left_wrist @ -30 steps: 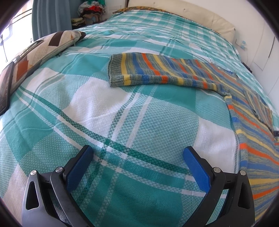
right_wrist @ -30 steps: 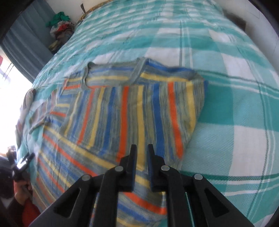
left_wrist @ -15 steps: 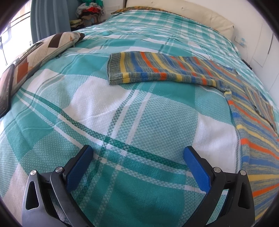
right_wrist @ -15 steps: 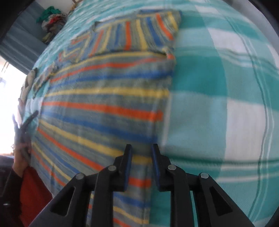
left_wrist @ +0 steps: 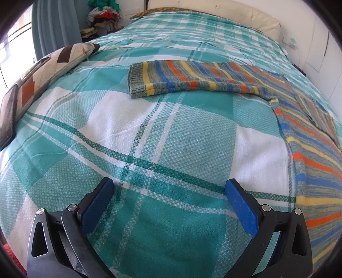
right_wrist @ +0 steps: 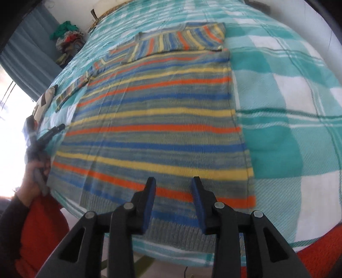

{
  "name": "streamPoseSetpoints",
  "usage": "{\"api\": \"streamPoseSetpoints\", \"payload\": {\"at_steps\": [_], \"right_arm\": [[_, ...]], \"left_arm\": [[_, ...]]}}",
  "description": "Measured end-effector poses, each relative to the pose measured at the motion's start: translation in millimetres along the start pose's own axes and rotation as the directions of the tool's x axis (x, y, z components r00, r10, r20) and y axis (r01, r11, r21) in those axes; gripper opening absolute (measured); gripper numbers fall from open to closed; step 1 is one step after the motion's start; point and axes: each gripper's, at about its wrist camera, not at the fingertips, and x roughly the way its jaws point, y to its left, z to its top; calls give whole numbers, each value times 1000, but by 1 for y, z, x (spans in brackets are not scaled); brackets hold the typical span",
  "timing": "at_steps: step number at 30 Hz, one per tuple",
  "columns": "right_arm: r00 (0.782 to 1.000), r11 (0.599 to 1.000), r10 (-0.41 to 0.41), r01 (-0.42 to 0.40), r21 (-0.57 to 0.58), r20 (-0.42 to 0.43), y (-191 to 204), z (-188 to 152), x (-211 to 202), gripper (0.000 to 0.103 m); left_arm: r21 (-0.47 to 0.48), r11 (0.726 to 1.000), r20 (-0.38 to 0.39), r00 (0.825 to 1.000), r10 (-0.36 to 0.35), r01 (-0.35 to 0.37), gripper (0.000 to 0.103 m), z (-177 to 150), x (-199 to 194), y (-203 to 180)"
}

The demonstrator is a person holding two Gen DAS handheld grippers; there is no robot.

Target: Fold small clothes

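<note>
On the plaid bedspread point(right_wrist: 288, 132), the striped sweater point(right_wrist: 162, 119) is lying flat. The right gripper point(right_wrist: 173, 186), jaws just opening and empty, is hovering above its hem. The left gripper point(left_wrist: 168, 188) is gaping wide, the sleeve point(left_wrist: 192, 77) at twelve o'clock.

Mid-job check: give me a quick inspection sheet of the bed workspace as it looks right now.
Surface: bed with teal plaid cover, mostly flat.
Job's things: striped sweater spread flat, one sleeve stretched sideways, the other folded across the chest.
Clutter: patterned pillow; dark tablet by it.
Grippers: left gripper wide open over bare cover; right gripper has just been opening above the sweater's hem, nothing between its fingers.
Cables: nothing seen.
Surroundings: curtain, clothes heap.
</note>
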Motion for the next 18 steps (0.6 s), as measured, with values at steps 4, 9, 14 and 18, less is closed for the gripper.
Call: {"api": "streamPoseSetpoints", "payload": {"at_steps": [4, 9, 14, 18], "right_arm": [[991, 995, -96, 99, -29, 91, 6, -8, -4, 35], [958, 991, -118, 129, -27, 260, 6, -5, -28, 57], [959, 993, -111, 116, -4, 259, -2, -6, -27, 57], [964, 994, -96, 107, -31, 248, 6, -6, -18, 57]], "left_arm": [[21, 1000, 1, 1000, 10, -10, 103, -3, -1, -2], [22, 1000, -3, 1000, 9, -9, 103, -4, -1, -2], [31, 999, -5, 1000, 12, -12, 103, -6, -3, -3], [35, 999, -22, 1000, 9, -8, 103, -5, -3, -3]]}}
